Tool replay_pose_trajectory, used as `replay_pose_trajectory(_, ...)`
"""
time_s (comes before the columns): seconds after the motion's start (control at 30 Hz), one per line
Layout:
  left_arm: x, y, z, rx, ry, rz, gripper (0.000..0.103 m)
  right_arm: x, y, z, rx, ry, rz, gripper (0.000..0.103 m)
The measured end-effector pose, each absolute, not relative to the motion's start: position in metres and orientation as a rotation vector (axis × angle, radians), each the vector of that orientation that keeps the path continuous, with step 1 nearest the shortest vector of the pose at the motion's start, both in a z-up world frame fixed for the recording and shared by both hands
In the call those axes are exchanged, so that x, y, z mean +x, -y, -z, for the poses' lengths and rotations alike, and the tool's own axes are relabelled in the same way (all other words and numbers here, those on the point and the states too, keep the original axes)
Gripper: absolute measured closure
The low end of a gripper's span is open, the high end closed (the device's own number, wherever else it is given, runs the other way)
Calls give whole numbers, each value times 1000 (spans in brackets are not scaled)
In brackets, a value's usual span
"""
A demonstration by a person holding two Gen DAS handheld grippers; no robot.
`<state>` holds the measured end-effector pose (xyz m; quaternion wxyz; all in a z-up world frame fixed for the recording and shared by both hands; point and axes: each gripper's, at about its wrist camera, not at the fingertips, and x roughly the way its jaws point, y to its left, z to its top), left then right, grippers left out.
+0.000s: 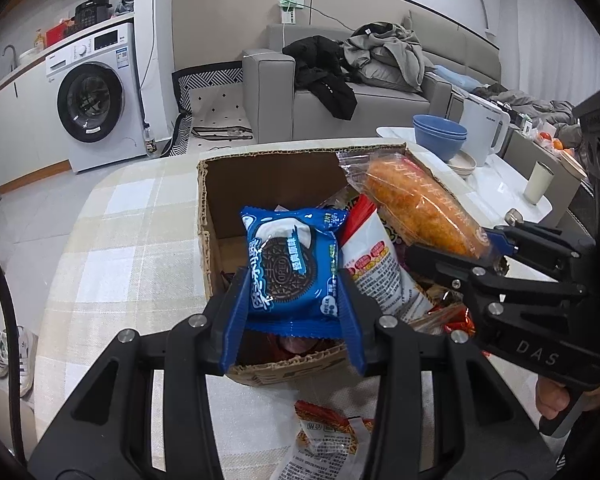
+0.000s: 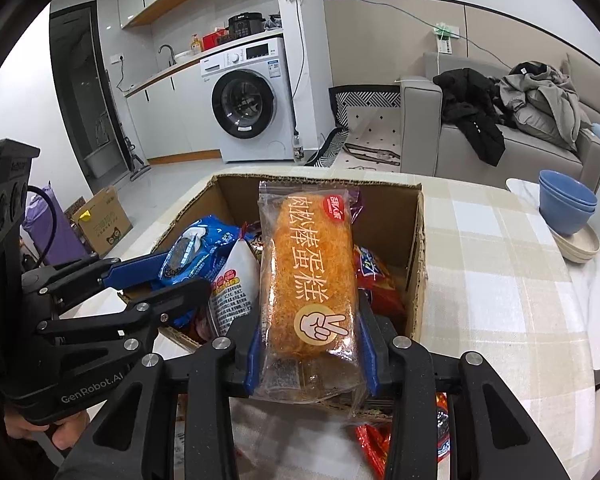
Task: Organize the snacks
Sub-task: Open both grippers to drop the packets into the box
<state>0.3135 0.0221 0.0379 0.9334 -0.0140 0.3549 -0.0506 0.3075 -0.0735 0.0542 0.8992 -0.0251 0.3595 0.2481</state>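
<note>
My left gripper (image 1: 294, 280) is shut on a blue Oreo packet (image 1: 292, 268), its blue pads pressing both sides. It holds the packet upright over the near part of an open cardboard box (image 1: 204, 216). My right gripper (image 2: 310, 340) is shut on a clear-wrapped orange floss cake packet (image 2: 308, 276), also held over the box (image 2: 418, 240). In the left wrist view the right gripper (image 1: 476, 252) comes in from the right with the cake packet (image 1: 420, 208) angled up to the left. Inside the box a white packet (image 1: 376, 272) stands among red packets (image 2: 376, 280).
The box sits on a table with a plaid cloth (image 1: 120, 240). Loose red-and-white snack packets (image 1: 324, 432) lie on the cloth in front of the box. Stacked blue bowls (image 1: 440, 132), a white kettle (image 1: 484, 128) and a cup (image 1: 540, 182) stand at the back right.
</note>
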Motion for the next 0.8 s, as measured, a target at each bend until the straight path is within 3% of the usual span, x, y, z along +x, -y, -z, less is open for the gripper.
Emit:
replay_pose_trajectory(0.13,317,-24,-39,-42,-743,103,64,311,75,-55,-49,-745,-510,62)
replay_pose_trajectory(0.27,321,-28,-42,-55,-754,106,63,309,81,-60,-36,-717,-500,42)
replay_pose_trajectory(0.3,321,-28,-43,-54,-754,107,60,307,84,-62,-35,-703,-500,33)
replay_pose_trajectory(0.4,318,-31,-47,-63,-743,111,49,302,90,-67,-33,-679,-496,23)
replay_pose_trajectory(0.53,311,-30,-51,-76,-740,144,35,293,97,-71,-57,-663,-478,16)
replay_pose_trajectory(0.6,305,-27,-54,-72,-735,157,23,289,100,-72,-62,-663,-479,9)
replay_pose_trajectory(0.73,290,-23,-61,-50,-709,125,16,277,106,-72,-67,-661,-482,2)
replay_pose_trajectory(0.8,283,-25,-62,-67,-712,129,0,271,110,-72,-62,-660,-489,1)
